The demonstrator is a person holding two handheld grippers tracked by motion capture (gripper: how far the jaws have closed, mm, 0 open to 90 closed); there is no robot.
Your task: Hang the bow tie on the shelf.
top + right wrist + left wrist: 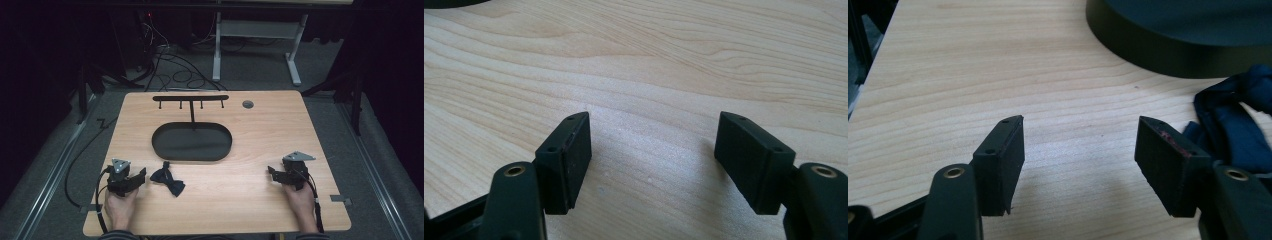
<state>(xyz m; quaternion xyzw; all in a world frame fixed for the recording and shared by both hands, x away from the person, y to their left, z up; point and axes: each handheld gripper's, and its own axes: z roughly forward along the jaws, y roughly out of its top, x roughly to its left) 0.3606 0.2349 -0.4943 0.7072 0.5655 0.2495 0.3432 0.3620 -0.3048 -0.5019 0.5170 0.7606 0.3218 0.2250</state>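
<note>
We are resting both the left gripper (141,176) and the right gripper (272,172) wide open and empty on the table (260,130), leaving the dark bow tie (168,180) loose just right of the left one, near the oval-based hook stand (192,142), probably its hanging place.

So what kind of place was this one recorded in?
Probably a lab or recording studio, not a home: a lone wooden table on grey carpet, dark curtains all around, loose cables on the floor behind, and another desk's white legs beyond.
</note>
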